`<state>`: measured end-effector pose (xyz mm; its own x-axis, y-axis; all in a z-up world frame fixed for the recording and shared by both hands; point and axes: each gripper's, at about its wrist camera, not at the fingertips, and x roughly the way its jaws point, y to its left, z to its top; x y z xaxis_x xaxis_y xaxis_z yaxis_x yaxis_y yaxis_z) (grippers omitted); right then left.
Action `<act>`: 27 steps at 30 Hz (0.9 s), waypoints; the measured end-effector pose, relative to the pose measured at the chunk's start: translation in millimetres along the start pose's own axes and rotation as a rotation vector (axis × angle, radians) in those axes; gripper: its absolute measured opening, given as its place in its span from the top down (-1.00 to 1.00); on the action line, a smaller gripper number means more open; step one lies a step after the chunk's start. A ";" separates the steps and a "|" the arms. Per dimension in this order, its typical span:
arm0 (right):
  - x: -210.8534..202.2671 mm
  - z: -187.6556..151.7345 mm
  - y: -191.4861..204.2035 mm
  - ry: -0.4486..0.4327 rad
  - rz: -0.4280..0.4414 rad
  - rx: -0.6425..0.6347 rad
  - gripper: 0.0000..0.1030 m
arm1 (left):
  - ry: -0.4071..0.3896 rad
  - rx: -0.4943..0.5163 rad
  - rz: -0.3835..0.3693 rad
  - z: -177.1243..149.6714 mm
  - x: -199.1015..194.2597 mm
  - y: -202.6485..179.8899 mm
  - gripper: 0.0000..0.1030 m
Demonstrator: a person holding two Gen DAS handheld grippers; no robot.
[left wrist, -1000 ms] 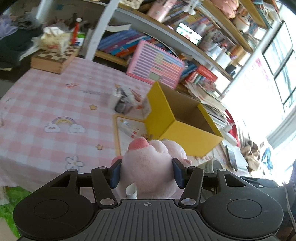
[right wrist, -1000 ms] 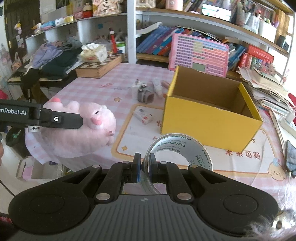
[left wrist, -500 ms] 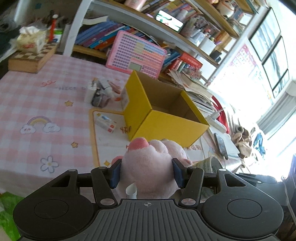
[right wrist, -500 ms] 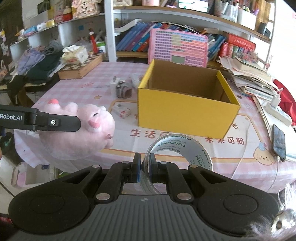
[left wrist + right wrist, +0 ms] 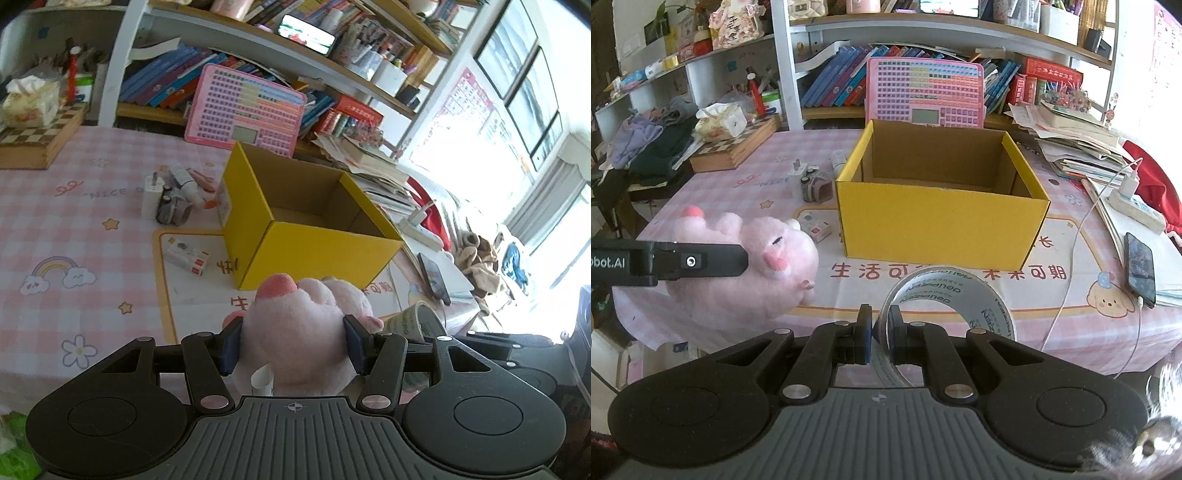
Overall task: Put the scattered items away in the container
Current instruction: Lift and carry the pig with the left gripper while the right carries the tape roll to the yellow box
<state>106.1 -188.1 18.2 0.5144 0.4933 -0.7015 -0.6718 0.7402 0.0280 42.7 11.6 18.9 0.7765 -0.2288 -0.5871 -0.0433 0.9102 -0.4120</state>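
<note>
Nearest the left wrist camera, the left gripper (image 5: 293, 345) is clamped on a pink plush pig (image 5: 303, 332), its two blue pads pressed into the soft body on either side, with the toy held in the air above the near edge of the table (image 5: 74, 236). In the right wrist view the same pig (image 5: 757, 266) hangs off to the left, pinched under a black finger. The right gripper (image 5: 877, 334) is nearly closed on the wall of a clear tape roll (image 5: 949, 299), one pad outside the ring and one inside, and the roll stands upright in front of the fingers. Beyond both tools a yellow cardboard box (image 5: 938, 225) sits open-topped on a printed mat on the pink checked tablecloth, and its inside looks bare as far as can be seen. Just left of the box lies a small white carton (image 5: 186, 256), and farther back a white charger plug (image 5: 796, 177), a grey object and a tube lie close together. A phone (image 5: 1141, 264) on a white cable rests at the table's right side. At the far edge a pink keyboard toy (image 5: 925, 92) leans against the bookshelf behind the box, and a wooden chessboard case (image 5: 735, 147) carries a tissue pack.
</note>
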 end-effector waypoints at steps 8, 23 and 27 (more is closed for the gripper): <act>3.0 2.1 -2.2 -0.001 -0.002 0.004 0.84 | 0.003 0.020 -0.003 5.3 7.2 -3.1 -0.06; 22.5 32.7 -20.5 -0.024 -0.019 0.001 0.84 | -0.007 0.082 -0.022 32.4 33.7 -12.5 -0.06; 27.2 45.9 -25.7 -0.043 -0.016 -0.004 0.84 | -0.029 0.098 -0.030 47.3 40.4 -14.6 -0.07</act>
<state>161.8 -172.8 31.1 0.5473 0.5008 -0.6706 -0.6653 0.7465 0.0145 104.4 5.4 34.2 0.7943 -0.2474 -0.5549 0.0408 0.9330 -0.3576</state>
